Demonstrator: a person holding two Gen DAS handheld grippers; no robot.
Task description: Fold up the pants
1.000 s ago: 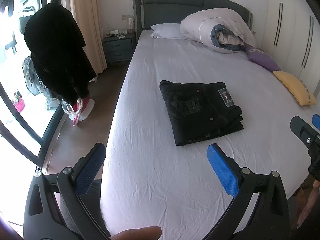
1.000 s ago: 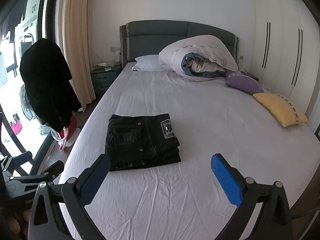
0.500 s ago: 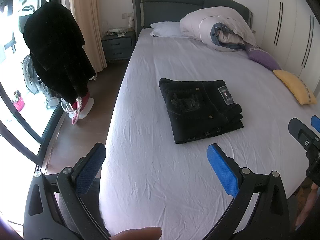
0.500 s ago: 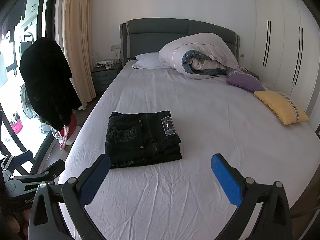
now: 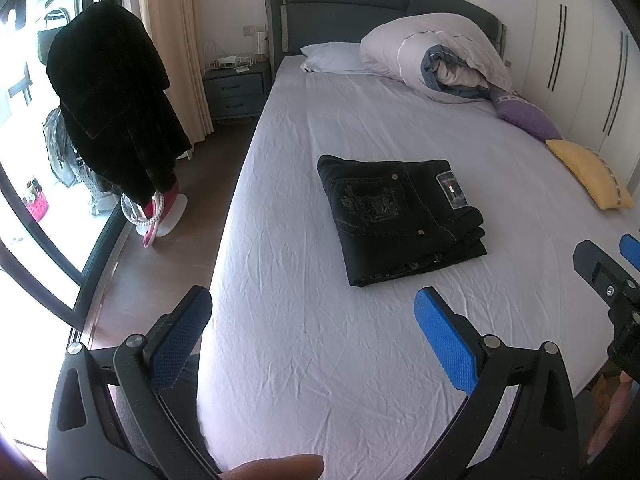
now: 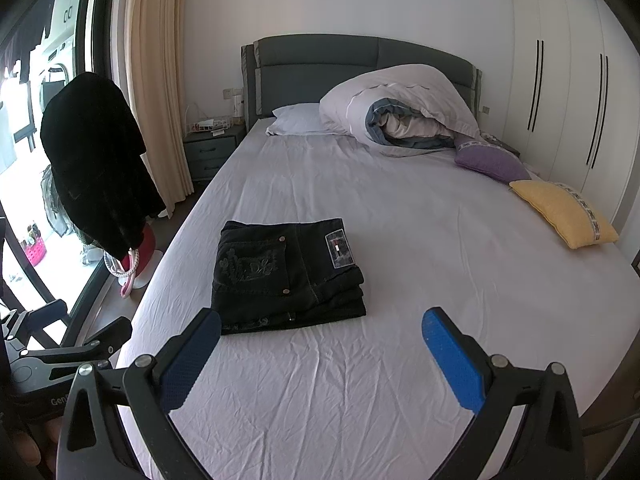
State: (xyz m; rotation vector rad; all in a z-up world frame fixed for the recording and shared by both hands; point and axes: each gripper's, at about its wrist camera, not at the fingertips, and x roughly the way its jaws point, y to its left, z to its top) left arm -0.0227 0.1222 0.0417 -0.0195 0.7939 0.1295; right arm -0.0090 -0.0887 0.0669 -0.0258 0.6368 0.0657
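The pants lie folded in a neat stack at the middle of the frame on the bed, so the job looks finished. Both the left gripper and right gripper hang spread wide and empty, well clear of the stack.

The folded pants are lying on the bed, toward its near left part. Far behind them, a pillow and bundled duvet are sitting against the headboard, with two cushions lying along the right edge. A nightstand is standing left of the bed's far end.
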